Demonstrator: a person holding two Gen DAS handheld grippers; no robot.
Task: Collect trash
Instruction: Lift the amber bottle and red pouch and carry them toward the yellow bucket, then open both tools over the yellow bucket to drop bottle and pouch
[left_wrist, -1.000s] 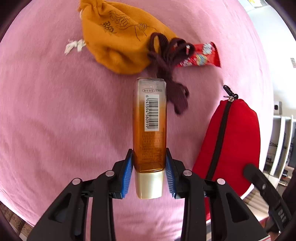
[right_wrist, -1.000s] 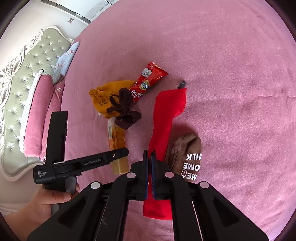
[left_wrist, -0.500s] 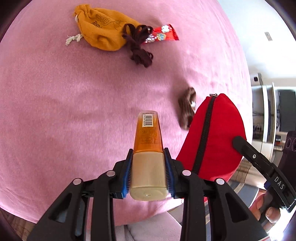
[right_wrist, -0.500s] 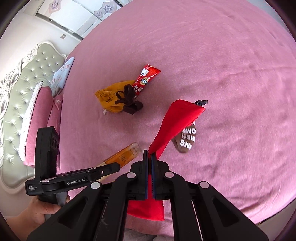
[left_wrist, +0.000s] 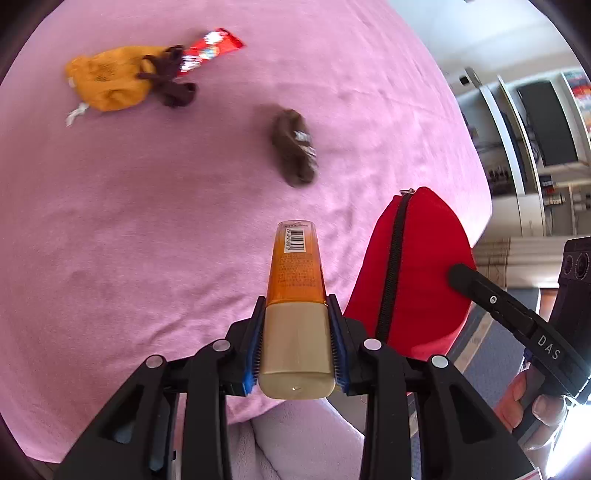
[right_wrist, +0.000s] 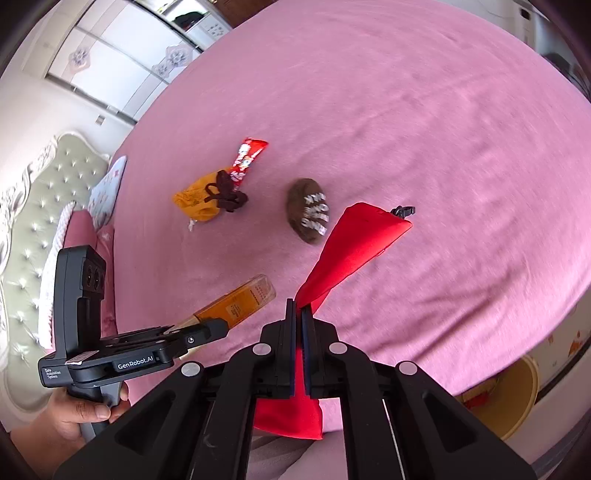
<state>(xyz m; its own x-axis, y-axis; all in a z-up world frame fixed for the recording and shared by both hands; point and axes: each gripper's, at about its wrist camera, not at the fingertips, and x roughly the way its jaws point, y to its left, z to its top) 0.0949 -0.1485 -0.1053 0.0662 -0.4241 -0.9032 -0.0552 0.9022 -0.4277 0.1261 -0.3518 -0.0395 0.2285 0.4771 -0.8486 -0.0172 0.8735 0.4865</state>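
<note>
My left gripper (left_wrist: 295, 343) is shut on an orange tube with a beige cap (left_wrist: 295, 280), held above the front edge of the pink bed; the tube also shows in the right wrist view (right_wrist: 236, 306). My right gripper (right_wrist: 298, 325) is shut on a red zip pouch (right_wrist: 351, 243), lifted off the bed; the pouch also shows in the left wrist view (left_wrist: 413, 269). On the bed lie a brown wrapper with white letters (right_wrist: 309, 220), a red snack wrapper (right_wrist: 246, 159) and an orange drawstring bag (right_wrist: 199, 199) with a dark brown cord.
The pink bedspread (right_wrist: 406, 129) fills both views. A padded headboard and pillows (right_wrist: 33, 206) are at the left. A yellow bin (right_wrist: 509, 402) stands on the floor at the lower right. White shelves (left_wrist: 535, 155) stand beyond the bed.
Both grippers have risen and pulled back toward the bed's front edge with the tube and the pouch. The brown wrapper, once under the pouch, now lies uncovered.
</note>
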